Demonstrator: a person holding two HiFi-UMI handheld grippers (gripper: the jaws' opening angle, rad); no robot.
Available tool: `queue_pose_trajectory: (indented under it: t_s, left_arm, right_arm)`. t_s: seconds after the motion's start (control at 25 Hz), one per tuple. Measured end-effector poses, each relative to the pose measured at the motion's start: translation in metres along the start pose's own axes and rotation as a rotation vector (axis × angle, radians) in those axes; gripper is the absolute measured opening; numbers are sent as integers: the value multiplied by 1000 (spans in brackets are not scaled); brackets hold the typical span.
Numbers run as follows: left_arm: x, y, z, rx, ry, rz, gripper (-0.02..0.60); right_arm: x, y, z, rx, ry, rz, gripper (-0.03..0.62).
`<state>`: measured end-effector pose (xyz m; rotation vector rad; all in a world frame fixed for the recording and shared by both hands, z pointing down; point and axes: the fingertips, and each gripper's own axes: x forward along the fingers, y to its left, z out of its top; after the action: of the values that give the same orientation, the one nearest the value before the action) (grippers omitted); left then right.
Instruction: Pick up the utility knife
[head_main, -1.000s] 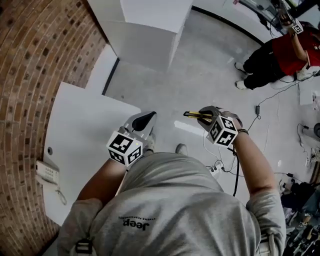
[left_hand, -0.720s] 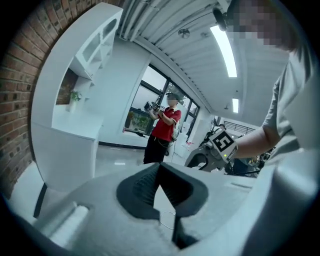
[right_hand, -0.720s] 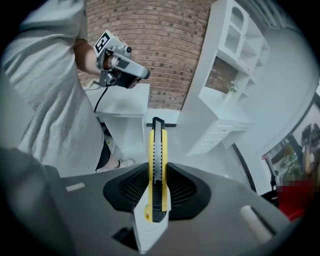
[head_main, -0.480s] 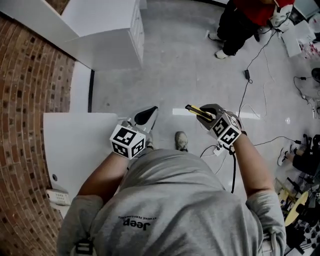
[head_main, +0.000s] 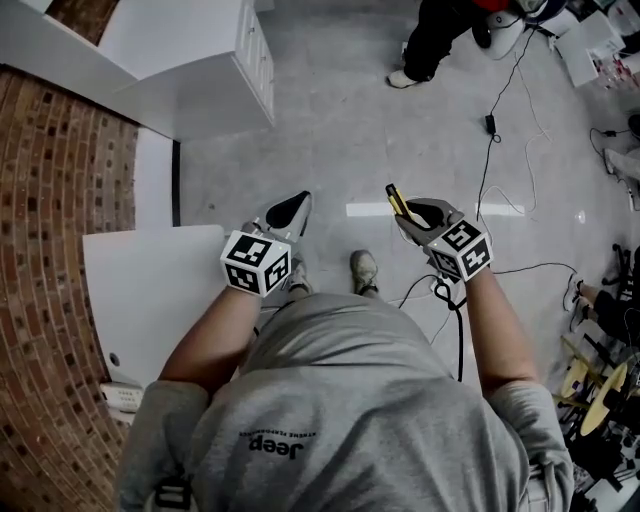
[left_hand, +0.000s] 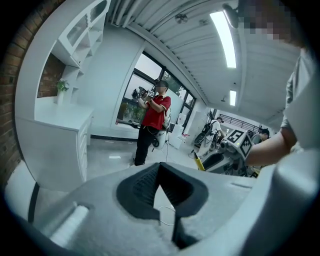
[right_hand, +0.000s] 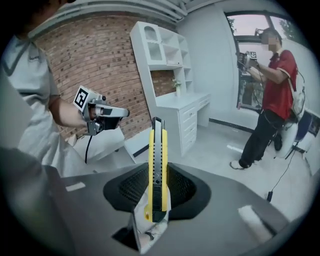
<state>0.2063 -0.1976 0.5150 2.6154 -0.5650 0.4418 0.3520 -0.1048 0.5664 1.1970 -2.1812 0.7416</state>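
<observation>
The yellow and black utility knife (right_hand: 157, 165) stands upright between the pads of my right gripper (right_hand: 157, 176), which is shut on it. In the head view the utility knife (head_main: 398, 202) sticks out ahead of the right gripper (head_main: 408, 214), held over the grey floor in front of the person's body. My left gripper (head_main: 288, 212) is held at the same height, to the left, its dark pads (left_hand: 142, 187) meeting at the tips with nothing between them. From the left gripper view I see the right gripper (left_hand: 219, 161) and the knife (left_hand: 199, 162) at the right.
A white desk (head_main: 150, 290) lies at the left by the brick wall (head_main: 50, 200), with a white cabinet (head_main: 190, 70) beyond it. Another person in red (right_hand: 272, 90) stands ahead. Cables (head_main: 500, 150) trail on the floor at the right. The wearer's shoes (head_main: 362, 270) are below the grippers.
The right gripper has rolled, so the knife now points away instead of leftward. The head view has swung round: the desk and cabinet shifted left, the other person toward top centre.
</observation>
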Motion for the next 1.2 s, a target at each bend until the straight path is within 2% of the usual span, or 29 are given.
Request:
queue_pose_trajectory:
  t_s: [0.24,0.4,0.84,1.2]
  left_arm:
    - [3,23,-3,-41,-12,71,0]
    - [3,35,-7,-52,-11,102,0]
    - [-7,60,-15,-69,-5,159,0]
    - [-16,65,-20,-73,-4,174,0]
  right_arm:
    - [9,-15,1,213,-93,46,123]
    - [20,-18,6,302,-127,82,123]
    - [57,-11,26,409,-146,197,123]
    - [73,4,30,397,-115,243,123]
